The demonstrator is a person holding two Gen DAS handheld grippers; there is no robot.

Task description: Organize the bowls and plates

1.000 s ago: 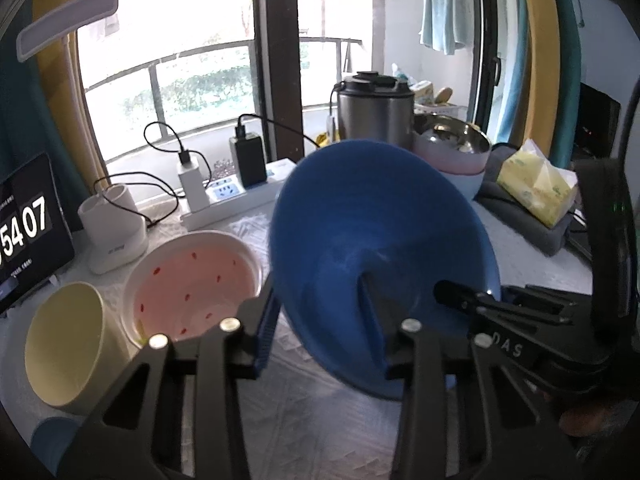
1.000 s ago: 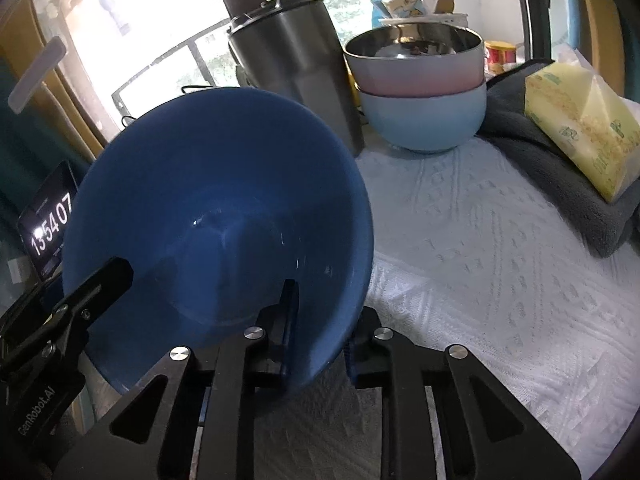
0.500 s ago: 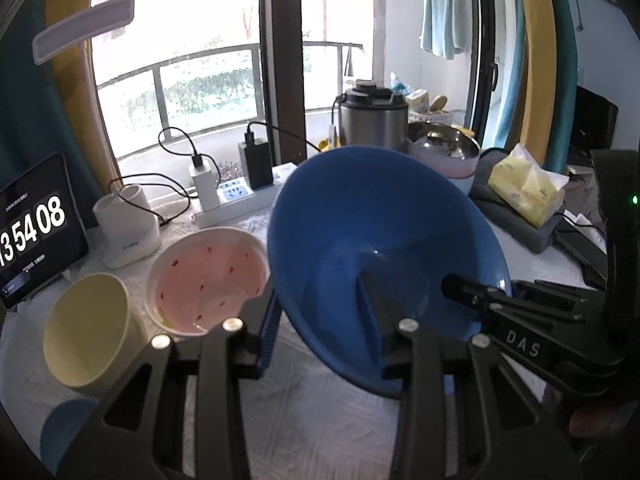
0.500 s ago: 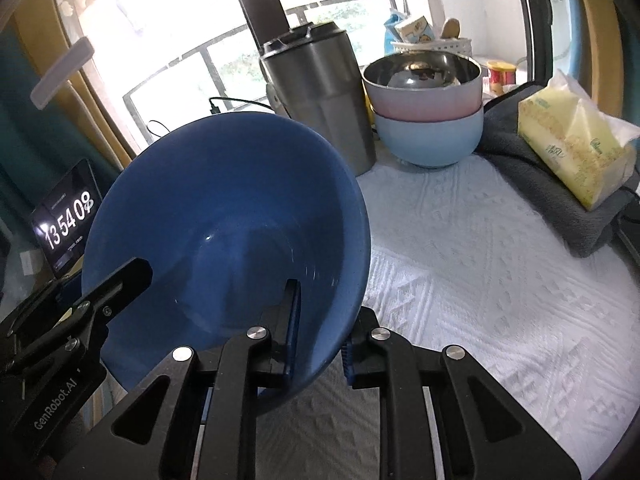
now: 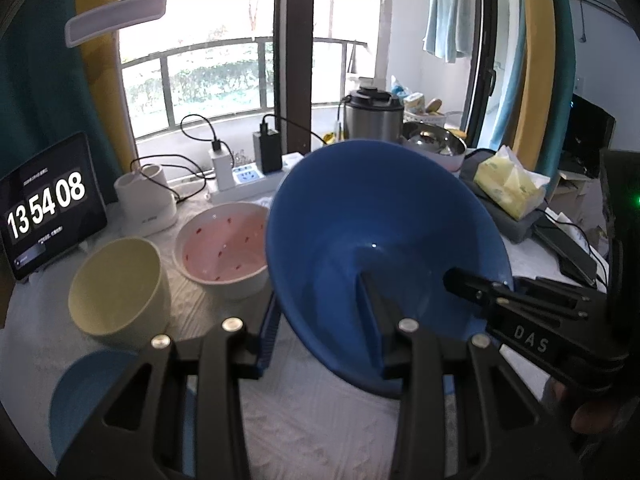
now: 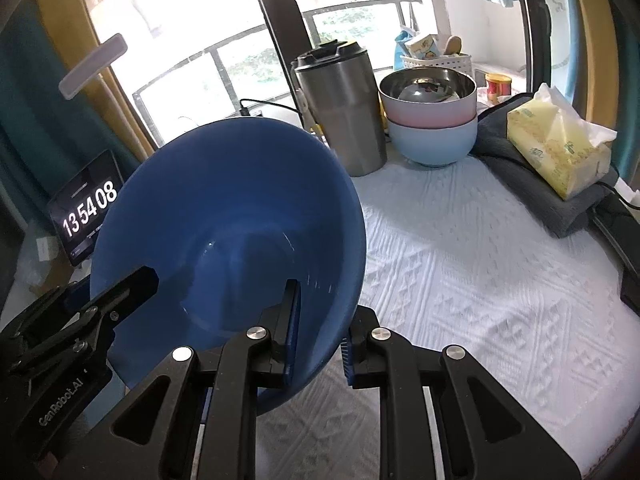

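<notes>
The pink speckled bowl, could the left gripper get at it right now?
Probably not: the left gripper is shut on the big blue bowl, which the right gripper also clamps. The pink speckled bowl itself sits uncovered.

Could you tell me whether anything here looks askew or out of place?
Only the dark blue bowl: it is tipped steeply, held off the table by the left hand-held gripper and right hand-held gripper clamping its rim. No spill or damage shows.

Dark blue bowl (image 6: 224,216) tilted, rim clamped by right gripper (image 6: 320,332), left gripper (image 6: 132,284) gripping opposite rim, steel tumbler (image 6: 340,108), stacked bowls (image 6: 432,120), tissue pack (image 6: 556,148), clock tablet (image 6: 88,212), white textured cloth (image 6: 480,280)
</notes>
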